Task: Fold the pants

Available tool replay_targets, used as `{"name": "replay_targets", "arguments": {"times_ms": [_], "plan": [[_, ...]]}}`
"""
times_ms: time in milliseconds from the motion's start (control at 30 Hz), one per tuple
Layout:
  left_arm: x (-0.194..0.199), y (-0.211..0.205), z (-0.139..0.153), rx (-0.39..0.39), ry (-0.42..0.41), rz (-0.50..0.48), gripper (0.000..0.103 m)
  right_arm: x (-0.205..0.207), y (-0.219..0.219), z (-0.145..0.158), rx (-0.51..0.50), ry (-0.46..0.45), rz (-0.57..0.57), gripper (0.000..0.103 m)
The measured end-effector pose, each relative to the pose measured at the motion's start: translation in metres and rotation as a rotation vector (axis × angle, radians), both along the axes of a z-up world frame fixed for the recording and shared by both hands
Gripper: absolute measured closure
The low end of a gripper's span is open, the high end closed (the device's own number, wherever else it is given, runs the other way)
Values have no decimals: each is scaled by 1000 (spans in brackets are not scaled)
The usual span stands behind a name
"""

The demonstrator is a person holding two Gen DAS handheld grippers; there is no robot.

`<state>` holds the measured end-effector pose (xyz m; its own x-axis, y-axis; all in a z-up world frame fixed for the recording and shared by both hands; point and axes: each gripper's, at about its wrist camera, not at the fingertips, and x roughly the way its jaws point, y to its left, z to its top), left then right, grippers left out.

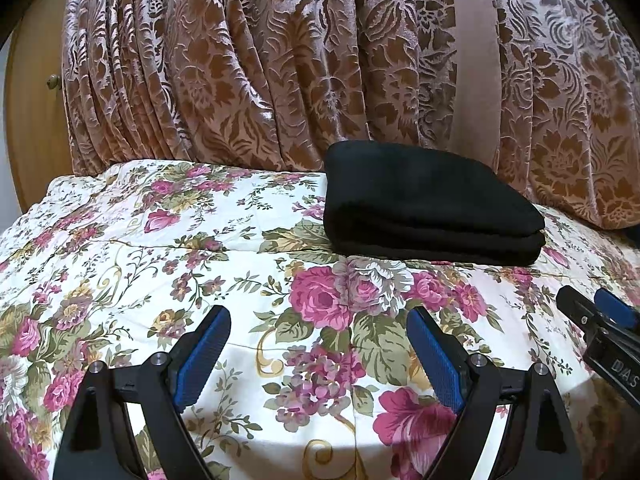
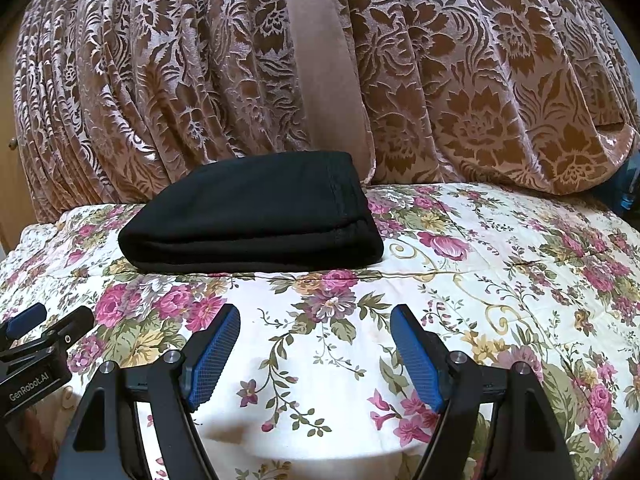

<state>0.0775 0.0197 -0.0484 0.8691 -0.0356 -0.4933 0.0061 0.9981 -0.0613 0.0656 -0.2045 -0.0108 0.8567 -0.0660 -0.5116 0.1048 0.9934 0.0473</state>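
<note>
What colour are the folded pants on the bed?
Plain black pants, clearest in the right wrist view.

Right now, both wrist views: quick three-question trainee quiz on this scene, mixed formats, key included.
1. True or false: the folded black fabric pants lie flat on the floral quilted bedspread.
2. The left gripper is: A) shut on the pants; B) open with nothing in it; C) out of view.
3. Fill in: behind the pants hangs a brown patterned velvet ____.

Key: 1 true; 2 B; 3 curtain. The right gripper is likewise open, short of the pants.
</note>
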Motion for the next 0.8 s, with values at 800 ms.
{"name": "replay_targets", "arguments": {"times_ms": [800], "plan": [[2, 1, -2, -3, 18, -3, 13, 1, 0, -1, 4, 6, -1, 24]]}}
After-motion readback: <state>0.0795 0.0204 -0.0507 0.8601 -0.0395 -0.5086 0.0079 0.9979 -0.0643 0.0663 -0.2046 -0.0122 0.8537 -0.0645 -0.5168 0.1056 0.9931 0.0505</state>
